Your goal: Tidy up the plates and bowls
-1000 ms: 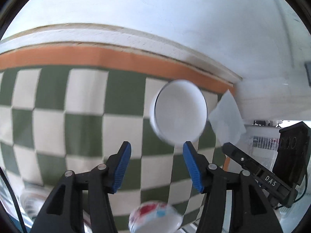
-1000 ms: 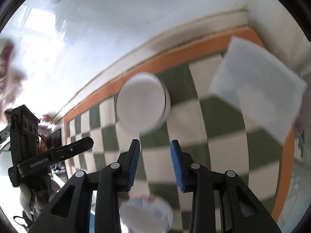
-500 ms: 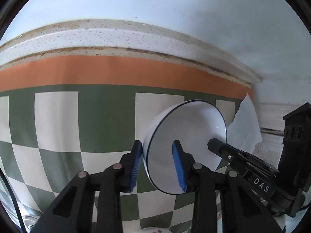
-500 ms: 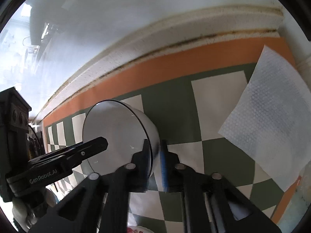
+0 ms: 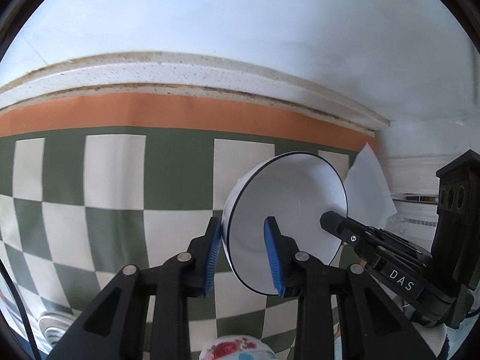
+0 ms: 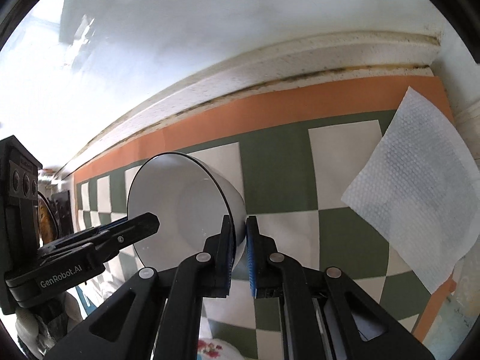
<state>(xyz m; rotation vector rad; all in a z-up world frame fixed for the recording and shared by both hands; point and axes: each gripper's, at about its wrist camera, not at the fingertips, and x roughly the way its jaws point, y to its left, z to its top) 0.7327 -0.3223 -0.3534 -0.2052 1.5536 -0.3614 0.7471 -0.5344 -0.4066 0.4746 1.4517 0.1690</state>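
A white bowl (image 5: pixel 288 210) with a thin dark rim is held tipped on edge above the green-and-white checked cloth (image 5: pixel 105 180). My left gripper (image 5: pixel 244 258) is shut on its left rim, one blue pad inside and one outside. My right gripper (image 6: pixel 239 249) is shut on the opposite rim of the same bowl (image 6: pixel 180 210). Each gripper shows in the other's view, the right one (image 5: pixel 330 225) and the left one (image 6: pixel 150 223). A flowered bowl (image 5: pixel 237 348) lies below at the bottom edge, also in the right wrist view (image 6: pixel 210 346).
A white paper towel (image 6: pixel 411 186) lies on the cloth's right end near the orange border (image 6: pixel 270 102). A speckled white ledge (image 5: pixel 180 72) and a white wall run behind the cloth. A striped dish (image 5: pixel 51 327) shows at the lower left.
A second ago both grippers were open with the bowl lying ahead on the cloth. They closed on its opposite rims and have lifted it, and now it stands slightly higher and closer.
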